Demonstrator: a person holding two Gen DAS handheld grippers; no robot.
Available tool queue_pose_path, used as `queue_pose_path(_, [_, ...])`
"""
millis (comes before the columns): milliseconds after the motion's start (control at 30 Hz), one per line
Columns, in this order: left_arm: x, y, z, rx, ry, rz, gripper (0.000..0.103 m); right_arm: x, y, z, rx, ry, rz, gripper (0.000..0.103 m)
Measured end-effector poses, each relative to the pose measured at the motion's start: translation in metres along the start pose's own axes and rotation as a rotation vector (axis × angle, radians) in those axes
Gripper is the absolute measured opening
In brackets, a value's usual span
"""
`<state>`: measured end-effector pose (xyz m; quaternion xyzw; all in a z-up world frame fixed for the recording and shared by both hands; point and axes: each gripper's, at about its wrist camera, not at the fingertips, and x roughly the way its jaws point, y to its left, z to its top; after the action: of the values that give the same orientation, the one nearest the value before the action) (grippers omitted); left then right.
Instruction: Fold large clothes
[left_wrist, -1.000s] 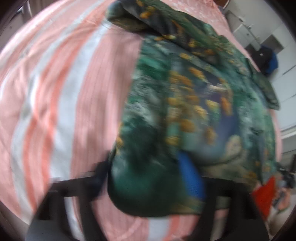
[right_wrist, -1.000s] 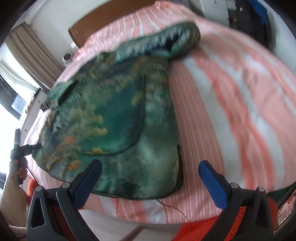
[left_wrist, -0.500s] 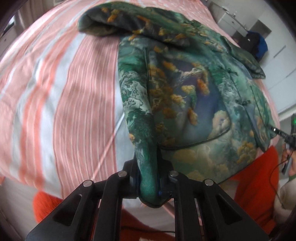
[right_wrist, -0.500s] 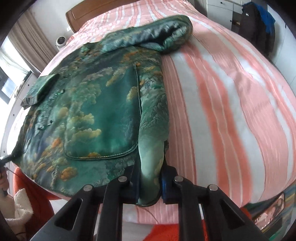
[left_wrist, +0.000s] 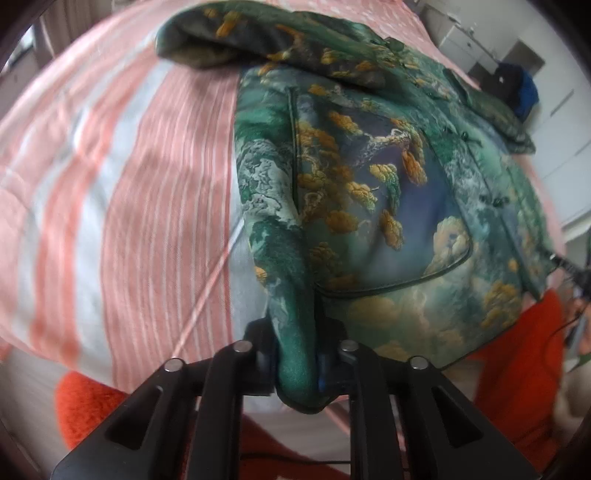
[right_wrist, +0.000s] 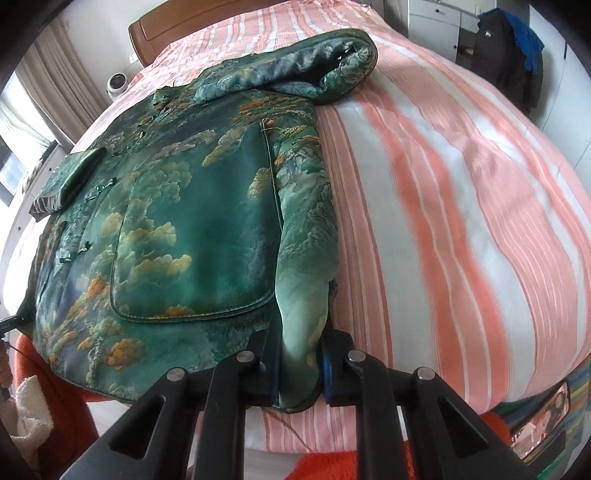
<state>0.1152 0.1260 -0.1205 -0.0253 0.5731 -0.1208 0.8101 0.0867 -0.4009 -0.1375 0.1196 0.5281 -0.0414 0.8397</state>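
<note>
A large green jacket (left_wrist: 369, 192) with gold and blue cloud print lies spread on a bed; it also shows in the right wrist view (right_wrist: 192, 221). My left gripper (left_wrist: 297, 363) is shut on the jacket's left hem corner at the bed's near edge. My right gripper (right_wrist: 299, 363) is shut on the right hem corner. One sleeve (right_wrist: 325, 70) lies folded across the top of the jacket; it also shows in the left wrist view (left_wrist: 258, 37).
The bed has a pink and white striped cover (right_wrist: 461, 184), also in the left wrist view (left_wrist: 122, 177), and a wooden headboard (right_wrist: 184, 22). Orange cloth (left_wrist: 517, 369) hangs below the near edge. Dark clothes (right_wrist: 506, 55) hang by white cupboards.
Both grippers closed on the jacket's hem corners. A second ago the right one was open in front of the hem. Since half a second ago both hold their grip with little motion.
</note>
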Motion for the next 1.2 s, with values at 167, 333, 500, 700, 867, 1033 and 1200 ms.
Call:
queue_pose_path(167, [-0.039, -0.028, 0.008, 0.181, -0.065, 0.233, 0.050, -0.016, -0.002, -0.003, 0.081, -0.056, -0.033, 0.069])
queue_pose_path(333, [-0.086, -0.072, 0.056, 0.396, -0.275, 0.338, 0.095, -0.061, 0.016, -0.015, 0.052, -0.226, -0.113, 0.072])
queue_pose_path(500, [-0.027, -0.116, 0.128, 0.608, -0.267, 0.361, 0.100, -0.070, 0.054, -0.025, 0.014, -0.275, -0.048, 0.074])
queue_pose_path(700, [0.081, -0.121, 0.188, 0.571, -0.122, 0.405, 0.097, -0.060, 0.110, -0.046, -0.127, -0.242, -0.024, 0.074])
queue_pose_path(867, [0.057, -0.070, 0.216, 0.259, -0.176, 0.239, 0.014, -0.065, 0.135, -0.079, -0.221, -0.258, -0.020, 0.074])
queue_pose_path(1033, [-0.027, 0.007, 0.212, 0.016, -0.348, 0.205, 0.013, -0.074, 0.146, -0.086, -0.266, -0.316, 0.005, 0.074])
queue_pose_path(1200, [-0.086, 0.137, 0.187, -0.336, -0.434, 0.252, 0.013, -0.081, 0.159, -0.086, -0.285, -0.367, 0.046, 0.074])
